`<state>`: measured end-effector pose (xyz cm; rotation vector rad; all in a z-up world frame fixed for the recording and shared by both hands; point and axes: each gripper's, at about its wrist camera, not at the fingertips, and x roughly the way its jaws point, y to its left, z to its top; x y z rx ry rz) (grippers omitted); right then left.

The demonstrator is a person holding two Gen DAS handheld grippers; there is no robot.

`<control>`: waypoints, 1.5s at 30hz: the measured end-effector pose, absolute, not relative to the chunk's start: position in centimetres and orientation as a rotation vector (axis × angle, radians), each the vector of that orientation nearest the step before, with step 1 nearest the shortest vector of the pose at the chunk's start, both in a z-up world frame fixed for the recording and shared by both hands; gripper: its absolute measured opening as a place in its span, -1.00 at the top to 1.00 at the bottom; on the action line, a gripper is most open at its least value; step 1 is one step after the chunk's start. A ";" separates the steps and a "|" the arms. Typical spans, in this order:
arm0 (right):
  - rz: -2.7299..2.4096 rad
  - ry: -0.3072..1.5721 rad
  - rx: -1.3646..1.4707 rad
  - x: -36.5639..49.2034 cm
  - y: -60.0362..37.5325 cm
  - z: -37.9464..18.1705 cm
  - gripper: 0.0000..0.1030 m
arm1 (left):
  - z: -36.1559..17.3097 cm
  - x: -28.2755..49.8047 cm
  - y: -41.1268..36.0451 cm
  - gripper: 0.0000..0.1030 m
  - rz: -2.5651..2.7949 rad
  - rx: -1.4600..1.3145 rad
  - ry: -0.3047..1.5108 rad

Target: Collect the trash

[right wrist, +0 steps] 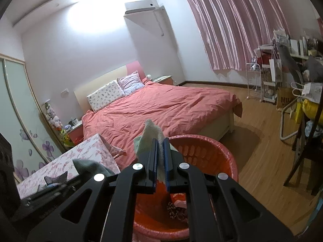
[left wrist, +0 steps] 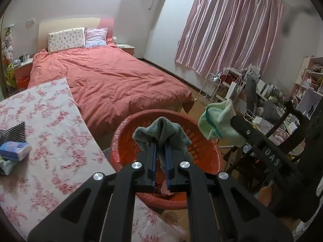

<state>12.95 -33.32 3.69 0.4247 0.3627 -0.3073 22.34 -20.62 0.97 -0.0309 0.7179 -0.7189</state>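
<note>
Pink curtains (right wrist: 232, 24) and a coral-covered bed (left wrist: 113, 80) fill the far side of this bedroom, with a floral-clothed table (left wrist: 50, 133) at nine o'clock. Both hands are at the drop-off step. The left gripper (left wrist: 160, 147) is clamped on a grey-green cloth (left wrist: 161, 131), held over the red basket (left wrist: 203, 153). At its two o'clock the right gripper (right wrist: 160, 149) is pinched tight on a pale green cloth (right wrist: 151, 133), poised above the basket's near rim, at the nine o'clock side. Some scraps already lie in the bottom. Next, I'd judge, each hand should bring its cloth well inside the rim, then let its jaws part so the cloth falls in.
</note>
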 end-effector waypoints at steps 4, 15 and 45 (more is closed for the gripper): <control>-0.301 0.377 0.458 14.0 -34.5 3.0 0.87 | -0.5 23.6 -22.3 0.83 -0.713 -0.007 0.745; -0.316 0.439 0.457 14.2 -34.8 1.7 0.15 | -3.4 26.1 -21.4 0.10 -0.619 0.006 0.811; -0.044 0.548 0.280 17.0 -18.6 5.0 0.09 | -1.2 22.4 3.4 -0.37 -0.172 -0.072 0.745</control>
